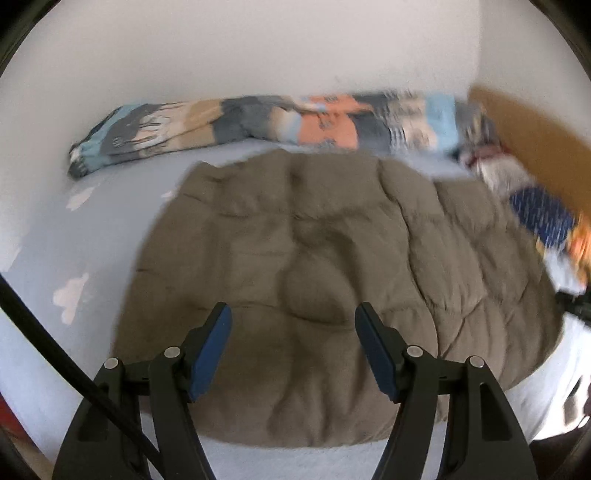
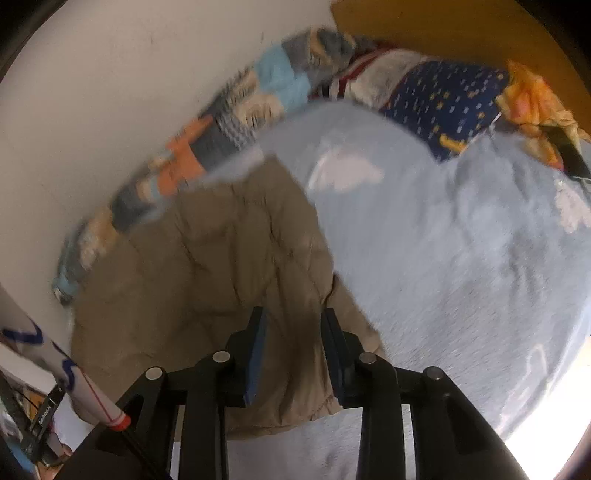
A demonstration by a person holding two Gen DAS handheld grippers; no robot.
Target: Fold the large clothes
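So the big brown quilted garment (image 1: 314, 258) is lying bunched on the bed (image 1: 55, 229), which has a pale blue sheet with white cloud shapes on it. Looks like a puffy jacket or similar, hard to say since both views are pretty blurry.

Left gripper (image 1: 293, 325) hovers over the near part of the garment with its jaws standing wide, nothing between the blue pads, just brown fabric below them.

Right gripper (image 2: 293, 332) is set much narrower, over the near right edge of the garment, and a fold of the brown fabric sits between its fingers. I can't tell whether the pads actually press on it.

Along the white wall at the far side of the bed there's a rolled patchwork blanket (image 1: 266, 122) in blue, grey and orange. Near the wooden headboard (image 2: 443, 29) is a navy patterned pillow (image 2: 447, 103), with orange cloth (image 2: 532, 99) beside it.
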